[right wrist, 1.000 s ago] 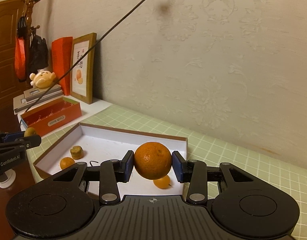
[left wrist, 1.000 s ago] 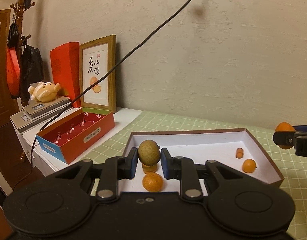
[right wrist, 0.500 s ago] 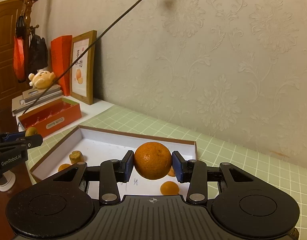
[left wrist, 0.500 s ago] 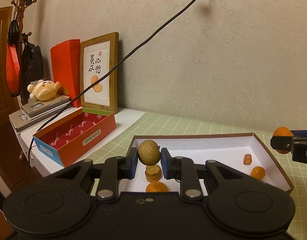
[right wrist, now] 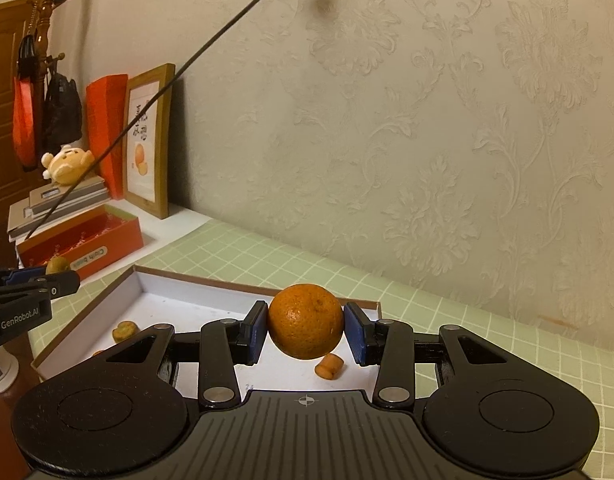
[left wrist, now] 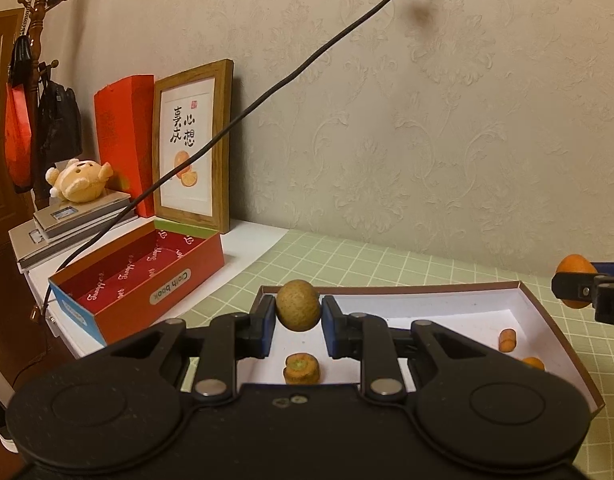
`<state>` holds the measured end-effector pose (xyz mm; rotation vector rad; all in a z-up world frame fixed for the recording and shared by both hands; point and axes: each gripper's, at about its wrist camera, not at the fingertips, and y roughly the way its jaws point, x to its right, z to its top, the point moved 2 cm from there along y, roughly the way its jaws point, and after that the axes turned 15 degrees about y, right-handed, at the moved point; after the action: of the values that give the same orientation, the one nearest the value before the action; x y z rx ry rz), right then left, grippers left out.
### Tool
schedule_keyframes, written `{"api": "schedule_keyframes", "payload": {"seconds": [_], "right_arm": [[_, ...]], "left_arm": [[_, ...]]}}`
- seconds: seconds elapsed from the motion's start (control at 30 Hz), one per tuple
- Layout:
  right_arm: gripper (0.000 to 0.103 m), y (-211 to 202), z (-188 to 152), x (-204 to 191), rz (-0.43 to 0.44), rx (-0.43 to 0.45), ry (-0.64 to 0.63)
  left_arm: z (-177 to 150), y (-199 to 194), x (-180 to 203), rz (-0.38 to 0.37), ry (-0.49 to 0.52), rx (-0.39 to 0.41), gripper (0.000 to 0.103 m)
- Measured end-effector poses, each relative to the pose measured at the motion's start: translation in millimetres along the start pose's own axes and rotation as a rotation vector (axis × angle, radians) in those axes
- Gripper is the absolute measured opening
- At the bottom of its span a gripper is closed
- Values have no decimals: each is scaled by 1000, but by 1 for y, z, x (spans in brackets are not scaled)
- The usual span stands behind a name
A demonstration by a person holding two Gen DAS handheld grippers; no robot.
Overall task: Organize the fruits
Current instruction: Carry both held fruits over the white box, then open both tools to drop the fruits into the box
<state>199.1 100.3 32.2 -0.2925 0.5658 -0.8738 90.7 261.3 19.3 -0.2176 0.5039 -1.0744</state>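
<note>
Both hands have slid forward over the white tray since a second ago; the wall looks closer in both views and the loose pieces have dropped lower in frame. My left gripper has its fingers clamped nearly shut on the small brown-green fruit, held above the tray's near left corner, over a cut fruit piece. My right gripper has its fingers partly open, pinching the orange above the tray's right half, with a small orange chunk just below.

Reads as carry nearly done, release comes next. Both fruits sit inside the tray rims. Tray floor is mostly bare in the middle, so there's plenty of drop room. The red box stands left, well apart. The cable hangs high and the wall is behind the tray, so little room forward. The two grippers are well apart.
</note>
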Motion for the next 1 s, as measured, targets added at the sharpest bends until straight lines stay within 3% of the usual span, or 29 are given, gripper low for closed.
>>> {"api": "schedule_keyframes", "payload": {"seconds": [0.77, 0.83, 0.87, 0.9, 0.93, 0.97, 1.0], "right_arm": [[42, 73, 9, 14, -9, -61, 4], [42, 82, 9, 16, -10, -72, 12], [42, 86, 9, 16, -9, -83, 11], [48, 93, 9, 16, -20, -102, 1], [61, 98, 8, 16, -48, -104, -14], [89, 97, 7, 19, -57, -72, -5], [100, 94, 7, 22, -43, -37, 20]], "left_arm": [[3, 72, 9, -25, 11, -73, 16], [0, 81, 9, -26, 3, -88, 39], [-1, 83, 9, -14, 5, -91, 74], [-3, 82, 9, 17, 1, -70, 98], [-4, 78, 8, 48, -1, -48, 95], [-3, 77, 7, 48, -2, -50, 95], [-2, 76, 6, 41, -10, -50, 95]]}}
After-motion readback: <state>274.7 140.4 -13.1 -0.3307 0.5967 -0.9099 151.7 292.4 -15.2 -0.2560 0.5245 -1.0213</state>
